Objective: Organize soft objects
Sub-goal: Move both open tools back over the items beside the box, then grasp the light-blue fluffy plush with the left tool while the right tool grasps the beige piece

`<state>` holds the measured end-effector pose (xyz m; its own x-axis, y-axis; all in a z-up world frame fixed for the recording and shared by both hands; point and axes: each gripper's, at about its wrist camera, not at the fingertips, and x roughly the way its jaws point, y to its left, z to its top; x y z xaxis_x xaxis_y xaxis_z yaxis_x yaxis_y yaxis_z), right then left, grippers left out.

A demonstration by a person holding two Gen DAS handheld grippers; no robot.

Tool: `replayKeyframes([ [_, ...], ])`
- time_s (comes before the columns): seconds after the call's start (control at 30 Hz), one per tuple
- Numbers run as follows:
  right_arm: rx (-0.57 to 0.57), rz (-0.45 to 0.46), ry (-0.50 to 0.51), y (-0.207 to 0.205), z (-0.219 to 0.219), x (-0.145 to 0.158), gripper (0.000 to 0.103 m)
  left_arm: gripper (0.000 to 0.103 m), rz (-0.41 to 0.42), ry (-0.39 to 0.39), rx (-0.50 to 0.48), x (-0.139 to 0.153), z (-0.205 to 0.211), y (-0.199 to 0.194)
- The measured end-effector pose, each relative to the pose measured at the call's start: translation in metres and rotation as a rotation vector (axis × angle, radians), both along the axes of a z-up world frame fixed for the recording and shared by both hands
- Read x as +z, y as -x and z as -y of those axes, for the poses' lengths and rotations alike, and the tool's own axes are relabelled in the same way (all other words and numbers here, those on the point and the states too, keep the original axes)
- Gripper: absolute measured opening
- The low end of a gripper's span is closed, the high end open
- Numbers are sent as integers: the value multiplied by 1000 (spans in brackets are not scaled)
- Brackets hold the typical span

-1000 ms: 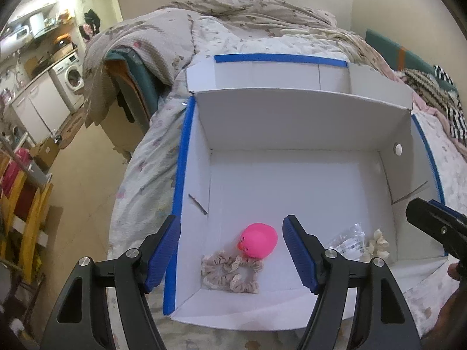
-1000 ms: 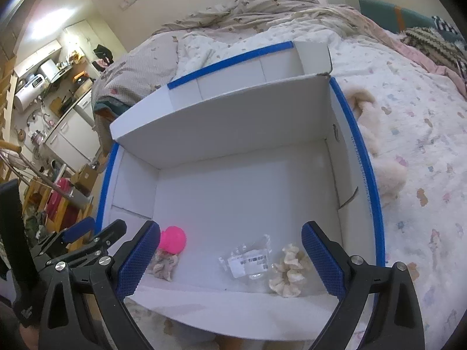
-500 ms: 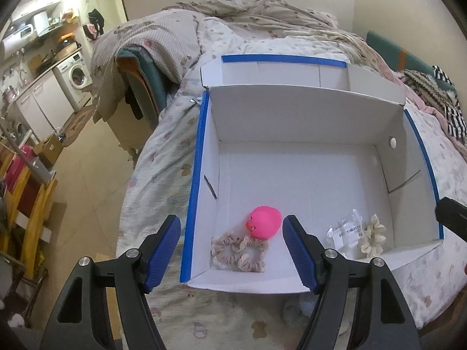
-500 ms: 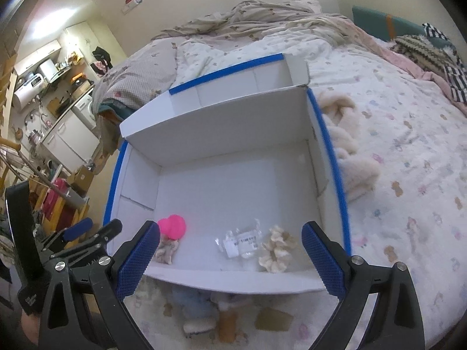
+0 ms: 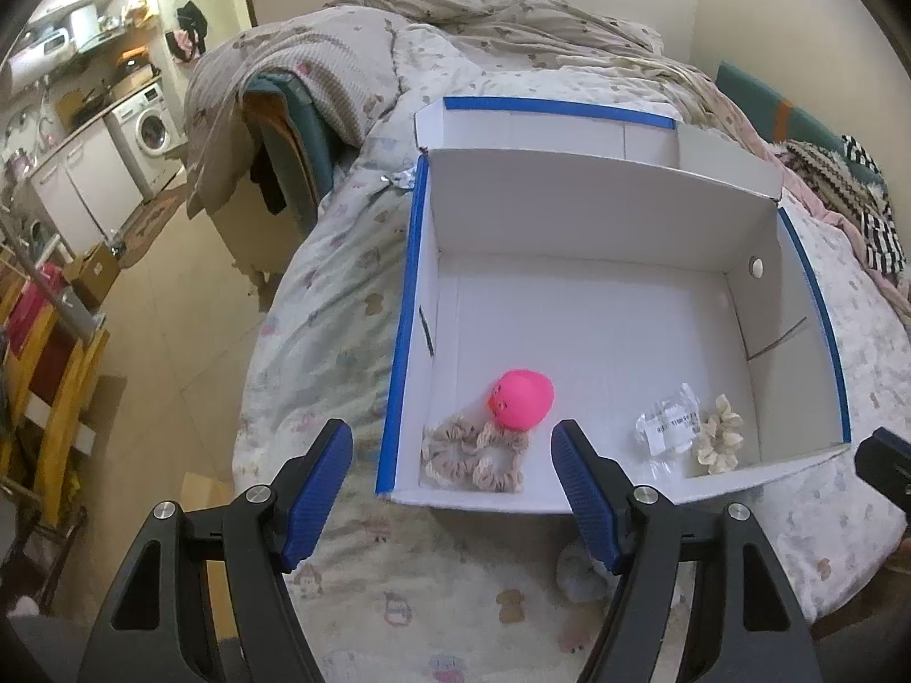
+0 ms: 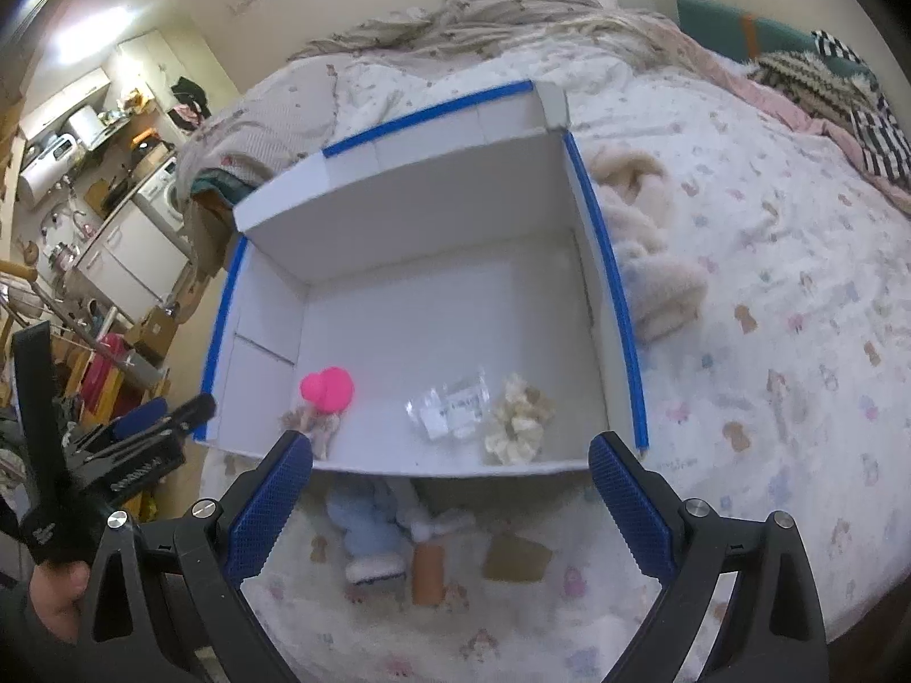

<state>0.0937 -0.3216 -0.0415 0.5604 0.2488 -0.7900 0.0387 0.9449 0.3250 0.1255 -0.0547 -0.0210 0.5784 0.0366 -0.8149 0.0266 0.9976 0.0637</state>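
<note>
Gaping empty, both grippers (image 5: 452,478) (image 6: 450,498) face box (image 5: 569,301)

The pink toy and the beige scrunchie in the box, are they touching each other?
Touching. In the left wrist view the pink toy rests against the upper edge of the beige scrunchie, with no white box floor visible between them.

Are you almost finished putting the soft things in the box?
Partly. The pink toy, two scrunchies and a small plastic packet already lie in the white box. Nothing is in hand: the left hand-held gripper and right hand-held gripper are open and empty. The blue plush and fluffy cream cloth remain on the bed.
</note>
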Motion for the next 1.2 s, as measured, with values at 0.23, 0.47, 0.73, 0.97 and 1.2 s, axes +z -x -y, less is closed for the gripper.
replayKeyframes([
  [0.23,-51,-115,-13,10,5,-23,103,70,-63,67,13,-7,-12,15],
  [0.47,-92,-206,-65,8,12,-42,103,70,-144,127,28,-21,-24,26],
  [0.73,-113,-293,-56,2,15,-66,103,70,-269,165,-114,-50,13,32],
  [0.97,-112,-312,-53,-1,16,-74,103,70,-418,188,-210,-96,60,27],
  [1.2,-118,-327,-37,-4,17,-81,103,62,-492,236,-212,-121,80,16],
])
